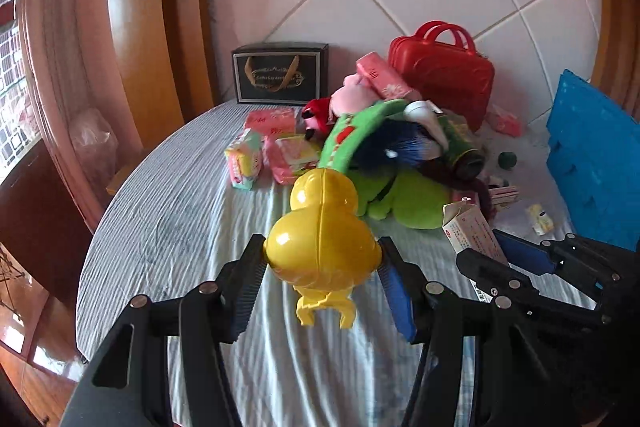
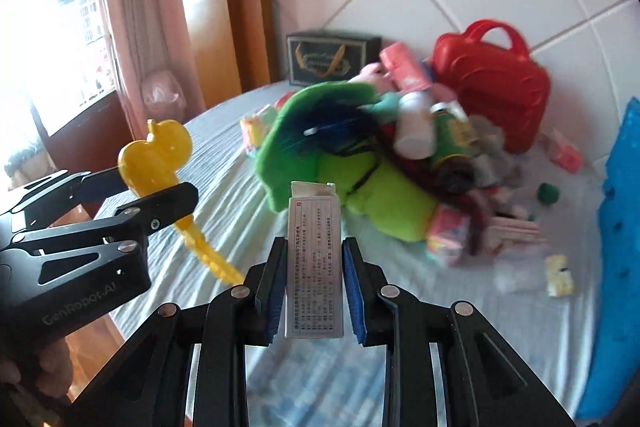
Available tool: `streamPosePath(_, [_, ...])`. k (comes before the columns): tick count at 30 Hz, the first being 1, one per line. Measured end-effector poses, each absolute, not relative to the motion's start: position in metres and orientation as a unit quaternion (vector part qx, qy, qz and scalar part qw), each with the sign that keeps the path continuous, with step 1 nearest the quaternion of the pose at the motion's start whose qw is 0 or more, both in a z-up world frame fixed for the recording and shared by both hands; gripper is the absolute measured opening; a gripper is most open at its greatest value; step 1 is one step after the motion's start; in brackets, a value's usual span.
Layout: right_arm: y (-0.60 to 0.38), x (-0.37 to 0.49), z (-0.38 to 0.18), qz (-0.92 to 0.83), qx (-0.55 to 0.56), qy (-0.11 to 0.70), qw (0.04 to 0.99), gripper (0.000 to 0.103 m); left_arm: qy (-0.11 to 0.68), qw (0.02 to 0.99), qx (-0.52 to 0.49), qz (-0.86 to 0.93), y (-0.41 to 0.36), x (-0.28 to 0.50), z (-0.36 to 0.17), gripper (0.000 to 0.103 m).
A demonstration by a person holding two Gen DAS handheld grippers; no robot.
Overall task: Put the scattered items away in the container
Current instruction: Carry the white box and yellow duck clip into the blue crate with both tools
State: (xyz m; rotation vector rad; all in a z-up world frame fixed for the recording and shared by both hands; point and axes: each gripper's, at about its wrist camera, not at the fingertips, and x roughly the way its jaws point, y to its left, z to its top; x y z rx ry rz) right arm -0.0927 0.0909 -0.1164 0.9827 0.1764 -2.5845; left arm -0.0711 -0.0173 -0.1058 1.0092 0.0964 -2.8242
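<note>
My left gripper (image 1: 322, 257) is shut on a yellow plastic duck toy (image 1: 320, 239) and holds it above the bed; it also shows in the right wrist view (image 2: 156, 155) at the left. My right gripper (image 2: 314, 247) is shut on a white medicine box (image 2: 315, 267), held upright; the box also shows in the left wrist view (image 1: 472, 229) at the right. Ahead lies a heap of scattered items: a green plush (image 1: 404, 199), a green tin (image 2: 452, 135), a white bottle (image 2: 416, 127) and pink packets (image 1: 288, 155). A blue crate (image 1: 592, 155) stands at the right edge.
A red plastic case (image 1: 448, 71) and a black gift box (image 1: 280, 75) stand at the back against the white padded headboard. The bed has a light striped sheet (image 1: 180, 227). Small packets (image 2: 560, 275) lie near the crate. A wooden frame and curtain are at the left.
</note>
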Motion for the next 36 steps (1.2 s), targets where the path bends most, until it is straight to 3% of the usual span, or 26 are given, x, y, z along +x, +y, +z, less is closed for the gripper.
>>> streamPosePath(11, [0.237, -0.019, -0.038, -0.946, 0.297, 0.048, 0.116, 0.027, 0.009, 0.008, 0.307, -0.952, 0.123, -0.048, -0.052, 0.055])
streamPosePath(27, [0.335, -0.01, 0.052, -0.971, 0.235, 0.032, -0.012, 0.027, -0.04, -0.085, 0.243, -0.965, 0.206, -0.086, 0.011, 0.055])
streamPosePath(36, [0.434, -0.007, 0.109, -0.977, 0.204, 0.037, -0.051, 0.027, -0.078, -0.072, 0.172, -0.979, 0.286, -0.108, 0.086, 0.055])
